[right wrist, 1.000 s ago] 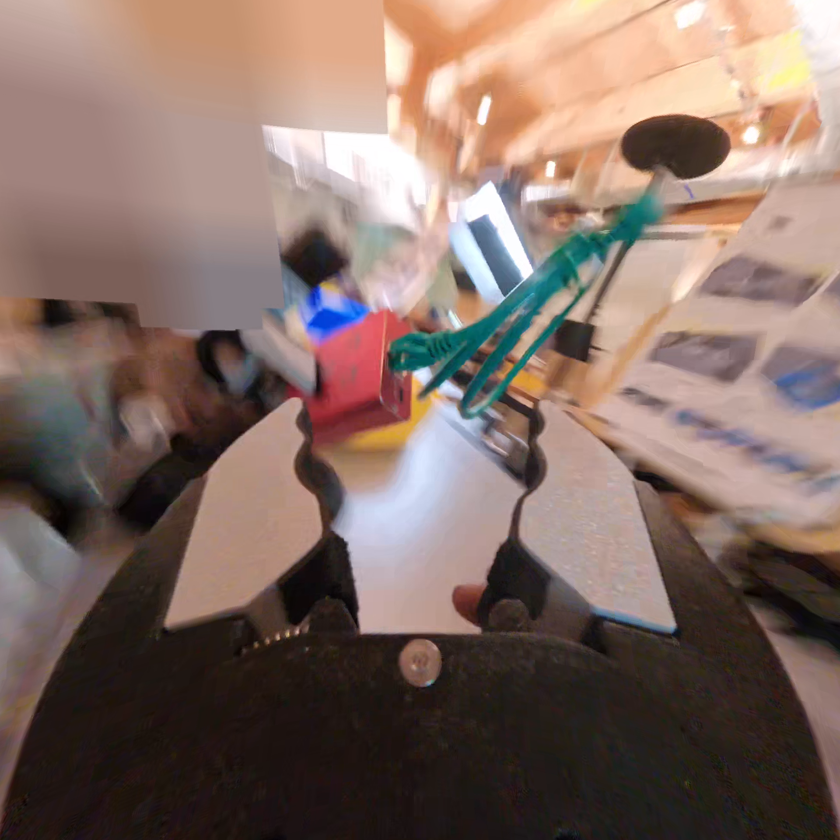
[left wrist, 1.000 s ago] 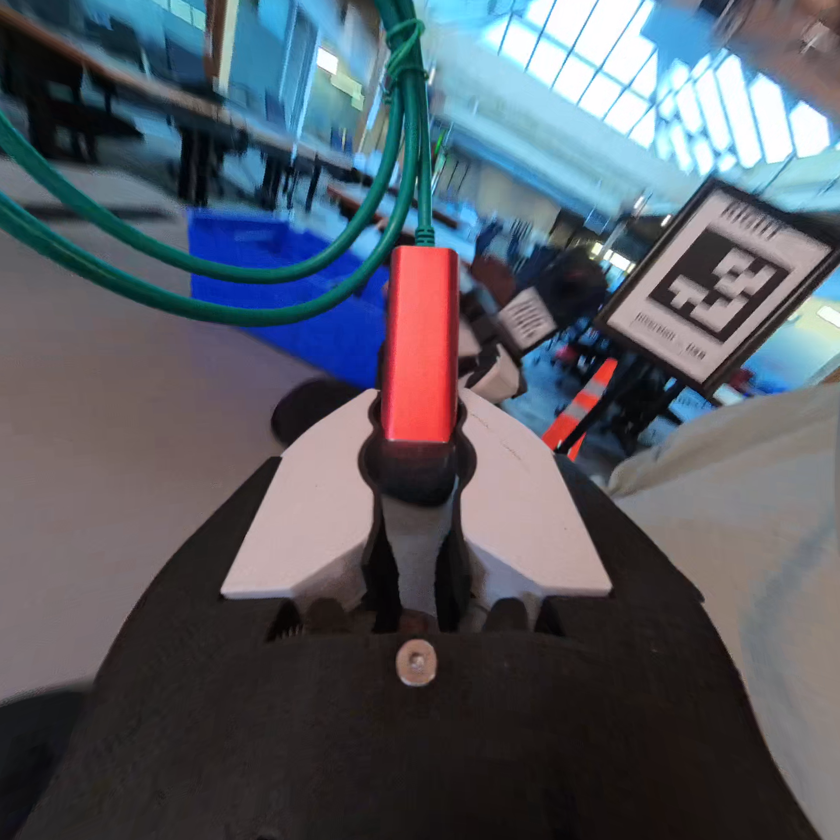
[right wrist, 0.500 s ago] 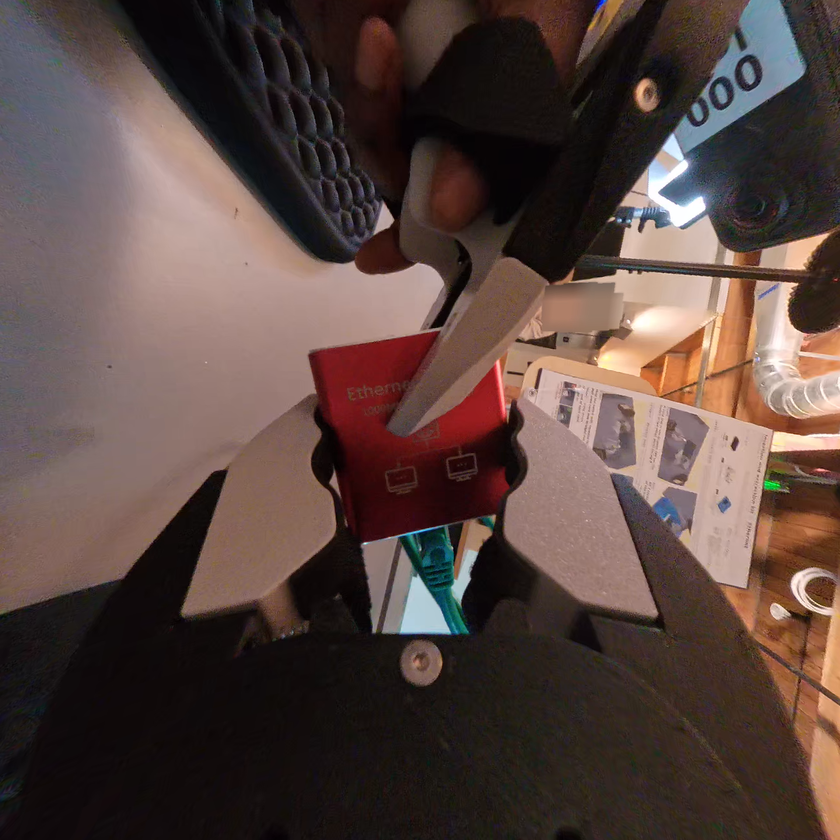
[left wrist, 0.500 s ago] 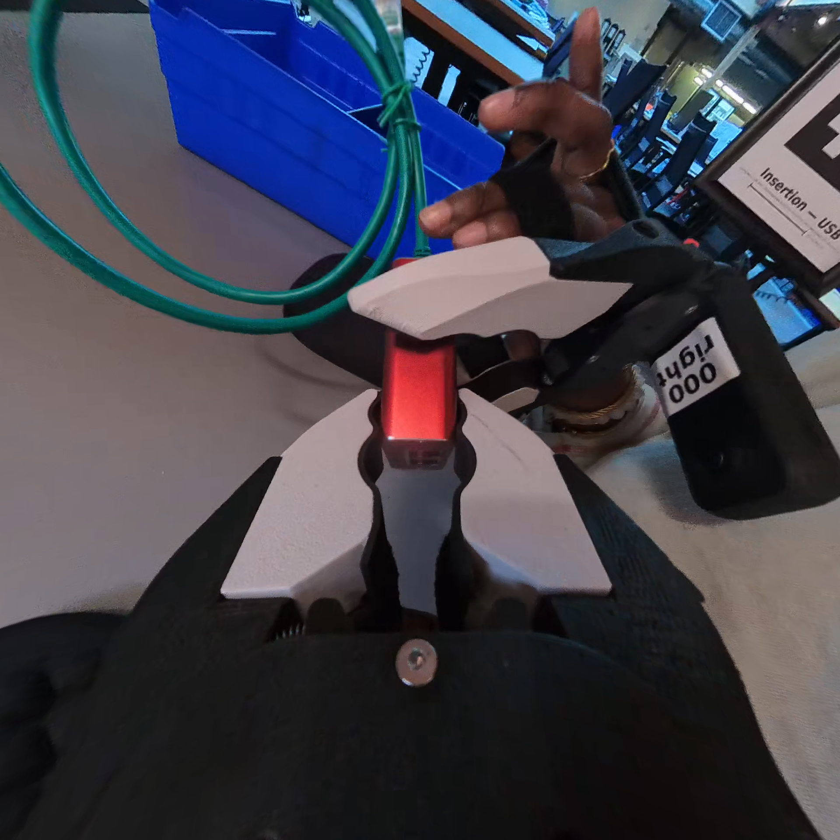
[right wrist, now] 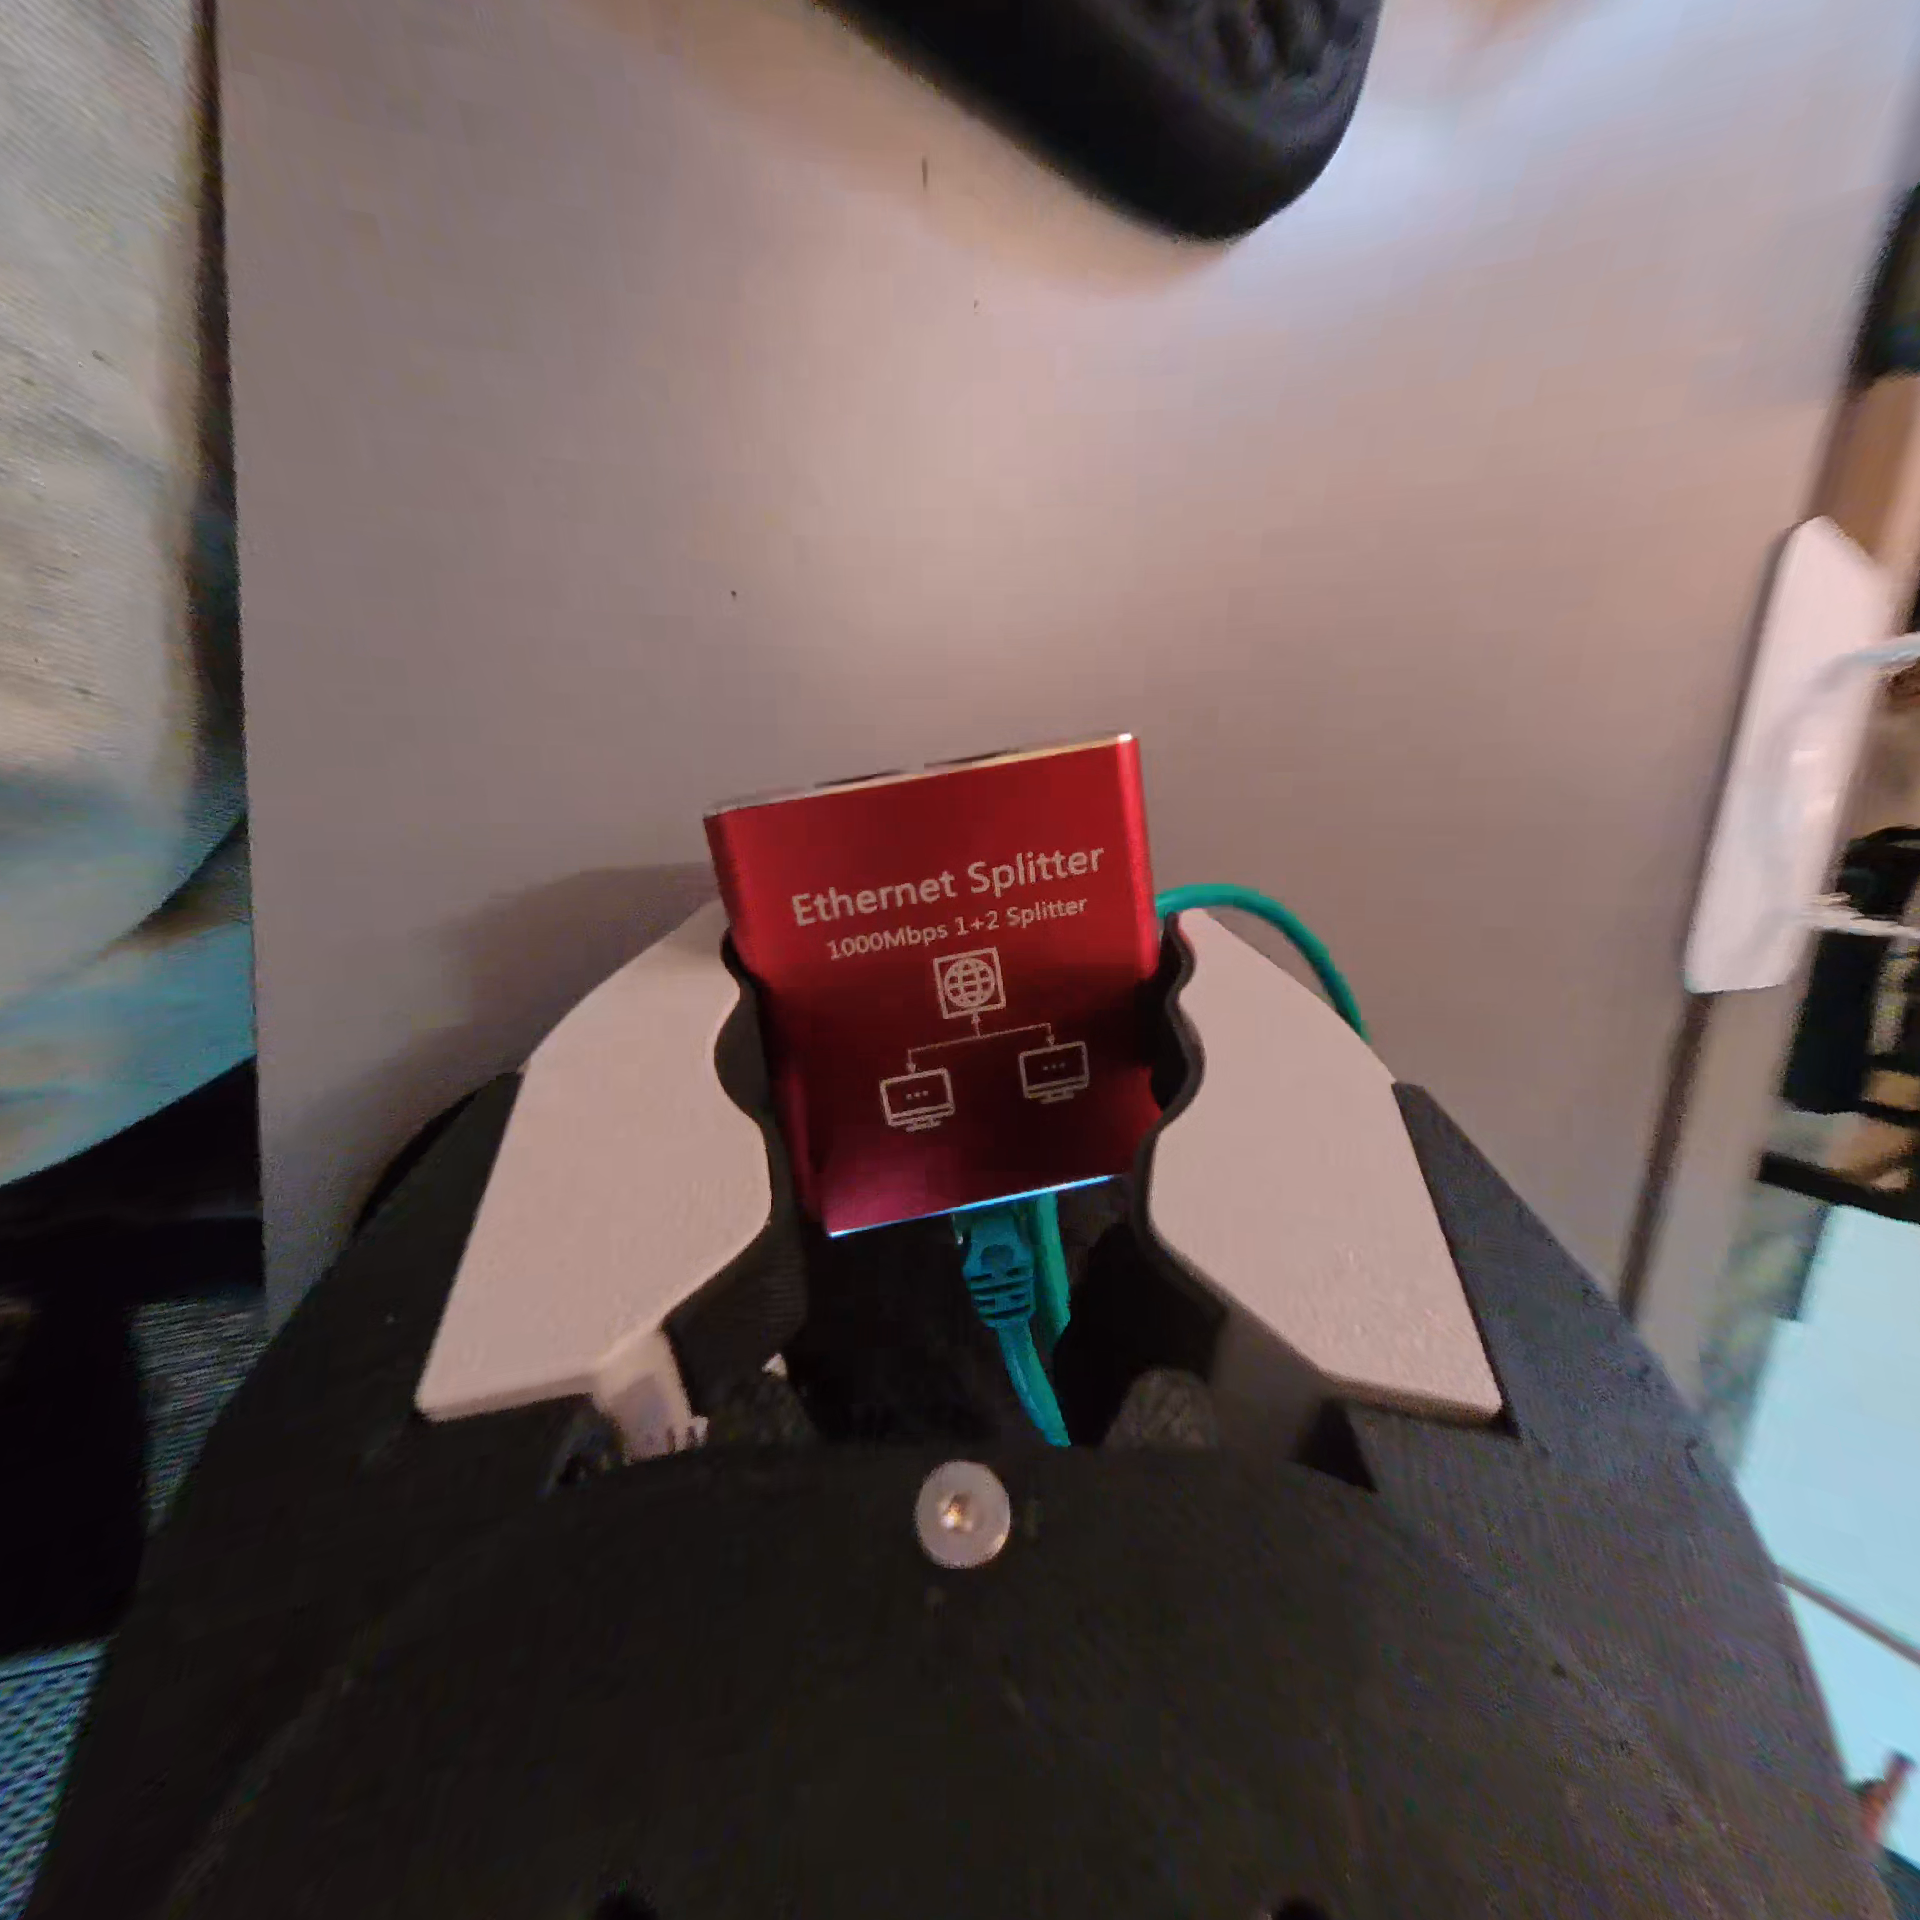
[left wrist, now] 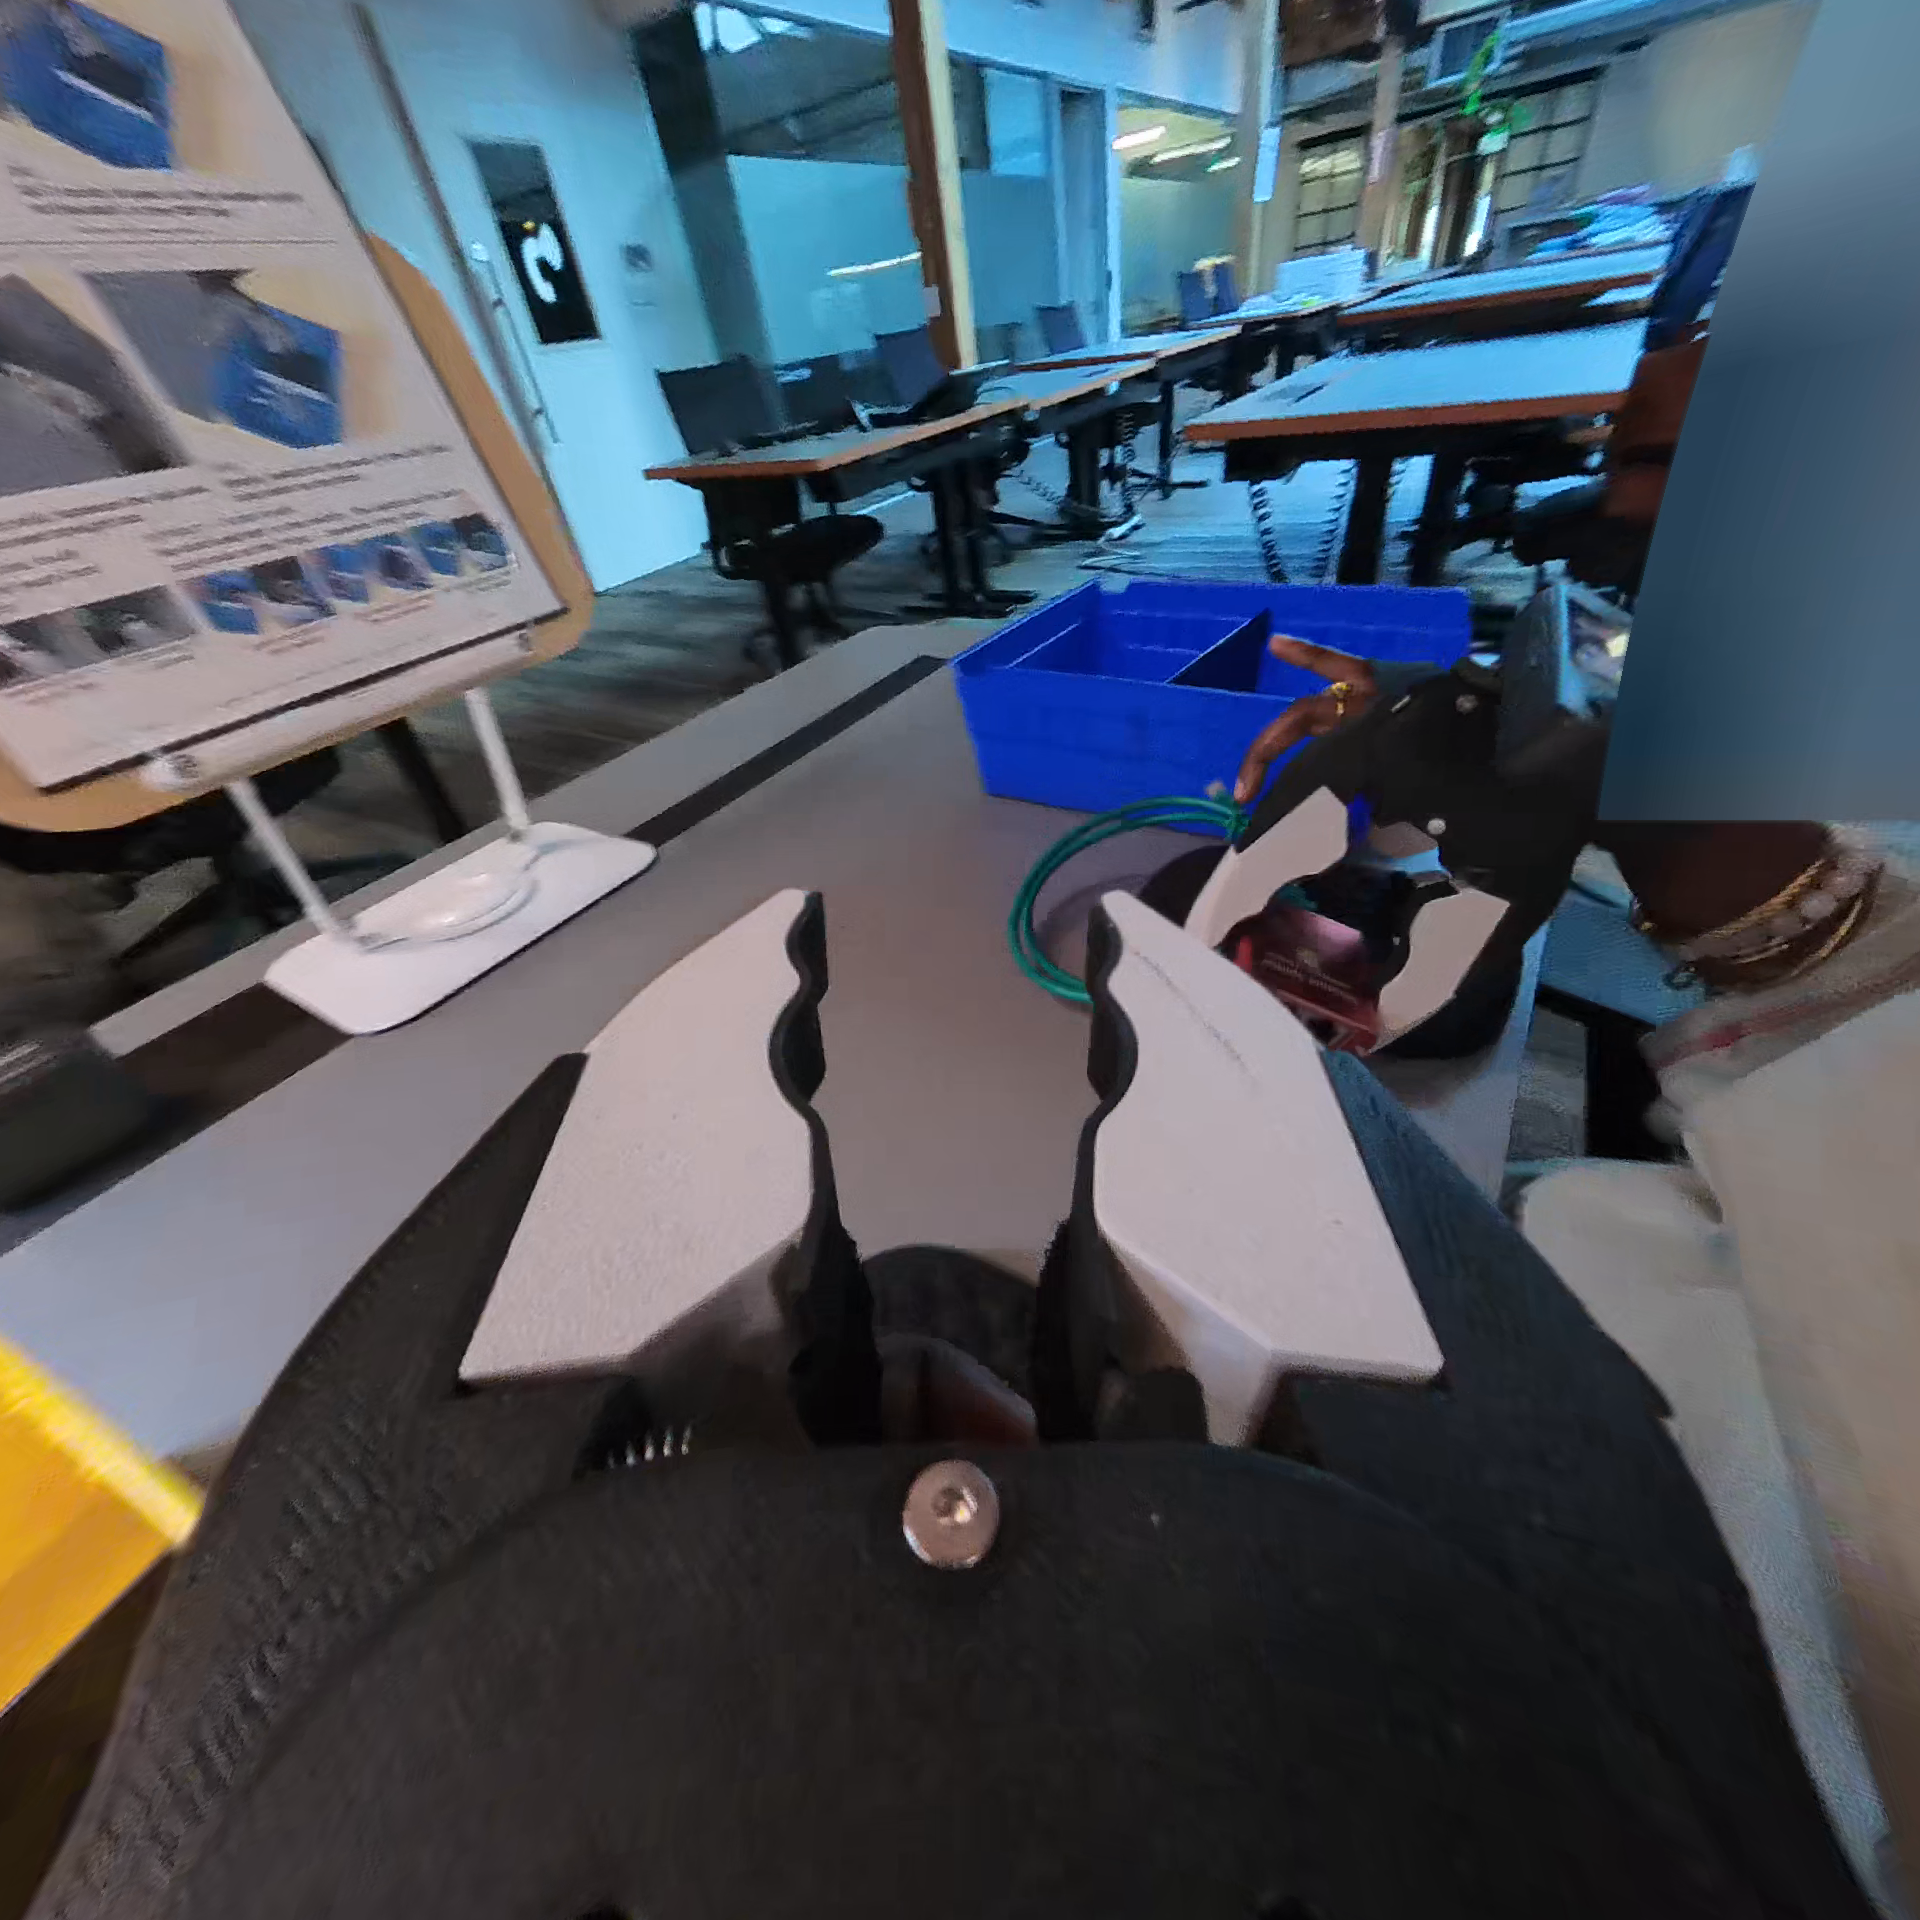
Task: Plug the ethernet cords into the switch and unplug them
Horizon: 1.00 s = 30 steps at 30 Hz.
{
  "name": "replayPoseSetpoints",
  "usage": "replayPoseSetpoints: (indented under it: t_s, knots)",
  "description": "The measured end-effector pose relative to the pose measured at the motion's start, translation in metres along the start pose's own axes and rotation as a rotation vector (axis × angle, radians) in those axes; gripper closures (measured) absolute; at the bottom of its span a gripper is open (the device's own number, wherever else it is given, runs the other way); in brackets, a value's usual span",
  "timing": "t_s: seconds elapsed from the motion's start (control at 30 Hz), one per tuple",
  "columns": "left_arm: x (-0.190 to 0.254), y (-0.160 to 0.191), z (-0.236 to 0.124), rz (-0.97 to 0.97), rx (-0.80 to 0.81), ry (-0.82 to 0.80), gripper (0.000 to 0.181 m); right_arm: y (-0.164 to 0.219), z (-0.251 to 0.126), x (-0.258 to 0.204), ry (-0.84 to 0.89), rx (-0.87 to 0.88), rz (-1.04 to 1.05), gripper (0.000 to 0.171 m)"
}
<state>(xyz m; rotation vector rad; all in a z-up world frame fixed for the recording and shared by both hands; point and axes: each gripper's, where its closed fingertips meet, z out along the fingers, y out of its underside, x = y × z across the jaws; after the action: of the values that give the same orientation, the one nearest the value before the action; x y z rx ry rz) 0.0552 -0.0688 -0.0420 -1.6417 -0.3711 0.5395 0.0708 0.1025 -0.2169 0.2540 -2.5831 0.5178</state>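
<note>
The red switch (right wrist: 935, 997) is a small metal box with white print. My right gripper (right wrist: 951, 925) is shut on its two sides and holds it above the grey table (right wrist: 727, 468). A green ethernet cord (right wrist: 1003, 1283) is plugged into the switch's near end and runs back between the fingers. My left gripper (left wrist: 951, 914) is open and empty over the table (left wrist: 914, 790). In the left wrist view the right gripper (left wrist: 1351, 935) shows farther off on the right with the switch (left wrist: 1304, 961), and the cord (left wrist: 1044, 914) loops onto the table beside it.
A blue divided bin (left wrist: 1143, 717) stands behind the right gripper. A sign on a white stand (left wrist: 457, 914) is at the left, also at the right edge of the right wrist view (right wrist: 1787, 748). A black round object (right wrist: 1143, 94) lies on the table. A yellow object (left wrist: 52, 1507) is near left.
My left gripper let go of the switch, opened and pulled back away from it. My right gripper closed on the switch and now holds it alone, with the cord still plugged in.
</note>
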Motion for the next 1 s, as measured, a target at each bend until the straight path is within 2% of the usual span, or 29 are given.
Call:
replayPoseSetpoints:
  t_s: [0.03, 0.17, 0.57, 0.67, 0.83, 1.0]
  knots:
    - [-0.004, -0.001, -0.01, -0.005, -0.016, -0.008, 0.133, 0.003, 0.005, -0.002, -0.024, -0.006, 0.027, 0.096]
    - [-0.023, -0.005, -0.047, -0.084, -0.039, -0.052, 0.133, -0.001, 0.013, -0.002, -0.058, 0.088, 0.105, 0.096]
    - [-0.109, 0.036, -0.155, -0.086, -0.272, -0.558, 0.132, -0.002, 0.015, 0.002, -0.056, 0.152, 0.172, 0.096]
    - [-0.125, 0.051, -0.177, -0.117, -0.339, -0.668, 0.132, -0.003, 0.016, 0.003, -0.051, 0.167, 0.193, 0.082]
    - [-0.138, 0.074, -0.168, -0.21, -0.387, -0.67, 0.126, -0.001, 0.013, 0.007, -0.019, 0.167, 0.185, 0.076]
    - [-0.138, 0.138, -0.138, -0.417, -0.565, -0.543, 0.127, -0.012, -0.008, 0.02, 0.066, 0.263, 0.179, 0.074]
